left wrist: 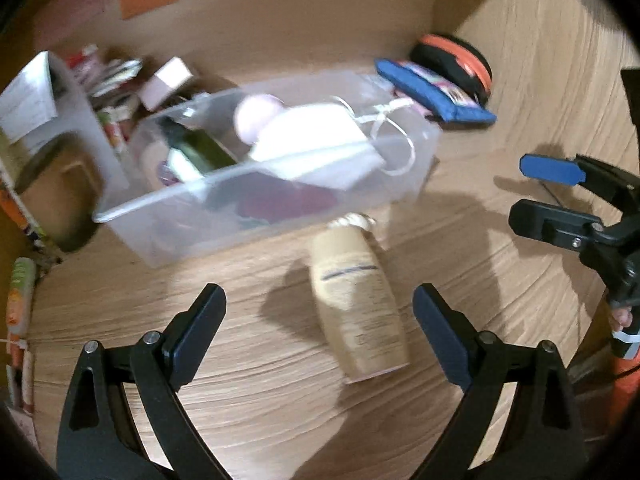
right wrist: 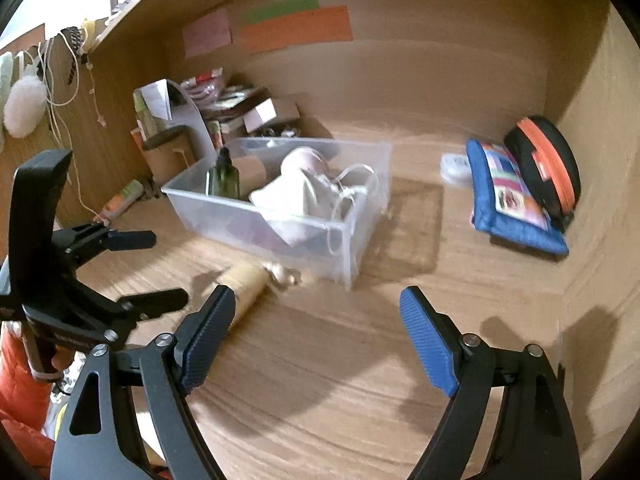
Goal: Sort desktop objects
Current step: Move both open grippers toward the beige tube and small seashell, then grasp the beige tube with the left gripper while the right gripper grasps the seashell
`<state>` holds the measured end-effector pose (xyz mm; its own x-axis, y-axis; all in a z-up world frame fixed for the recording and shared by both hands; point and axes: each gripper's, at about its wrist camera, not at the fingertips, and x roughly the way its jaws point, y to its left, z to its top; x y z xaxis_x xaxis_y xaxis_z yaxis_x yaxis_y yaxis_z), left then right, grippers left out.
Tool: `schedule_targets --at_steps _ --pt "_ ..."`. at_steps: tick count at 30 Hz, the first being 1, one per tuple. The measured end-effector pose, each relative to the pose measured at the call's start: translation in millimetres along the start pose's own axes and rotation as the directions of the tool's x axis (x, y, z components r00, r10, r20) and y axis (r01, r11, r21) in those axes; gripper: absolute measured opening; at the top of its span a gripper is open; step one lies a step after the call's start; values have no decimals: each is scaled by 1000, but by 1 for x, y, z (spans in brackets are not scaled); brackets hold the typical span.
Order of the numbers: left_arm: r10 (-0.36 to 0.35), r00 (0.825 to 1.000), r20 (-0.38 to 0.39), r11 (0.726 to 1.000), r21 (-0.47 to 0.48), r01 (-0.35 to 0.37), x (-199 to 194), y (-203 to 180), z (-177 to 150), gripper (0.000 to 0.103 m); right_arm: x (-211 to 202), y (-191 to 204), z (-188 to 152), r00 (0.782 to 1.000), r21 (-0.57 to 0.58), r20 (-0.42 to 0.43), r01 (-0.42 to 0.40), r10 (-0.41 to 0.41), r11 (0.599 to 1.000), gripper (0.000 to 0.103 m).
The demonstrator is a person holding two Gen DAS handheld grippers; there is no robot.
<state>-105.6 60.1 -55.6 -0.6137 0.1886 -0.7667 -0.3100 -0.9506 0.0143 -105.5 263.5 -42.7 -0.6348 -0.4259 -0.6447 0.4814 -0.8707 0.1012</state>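
Across the wood-grain bench [right wrist: 360, 380], walled behind and at the right by brown board with pink, green and orange paper strips [right wrist: 296, 28], a clear plastic bin [right wrist: 280, 220] holds a green bottle [right wrist: 224, 176] and a white cloth bag [right wrist: 304, 196]. Just before the bin a beige bottle [left wrist: 356, 300] lies on its side, between the parted, empty left claw [left wrist: 320, 320]. Only the right wrist view shows the hanging fluffy ornament [right wrist: 24, 100] and the right claw [right wrist: 316, 336], likewise apart and empty.
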Motion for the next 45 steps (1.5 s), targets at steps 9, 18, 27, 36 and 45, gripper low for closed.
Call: schedule_targets --at_steps 9,18,27,36,45 --pt "-21 999 -30 1000 -4 20 26 -7 4 67 9 7 -12 999 -36 -40 -31 29 999 82" --pt "-66 996 -57 997 -32 64 34 4 -2 45 24 24 -9 995 -67 -69 -82 77 994 82" --pt "16 1000 -5 998 -67 -16 13 50 -19 37 77 50 3 986 -151 -167 -56 30 987 51" --pt "3 1000 19 1000 -20 -3 3 60 -20 29 113 62 14 978 -201 -206 4 -46 980 23" --pt "-30 998 -49 999 11 31 22 52 -17 25 119 65 17 972 -235 -213 46 -98 971 23"
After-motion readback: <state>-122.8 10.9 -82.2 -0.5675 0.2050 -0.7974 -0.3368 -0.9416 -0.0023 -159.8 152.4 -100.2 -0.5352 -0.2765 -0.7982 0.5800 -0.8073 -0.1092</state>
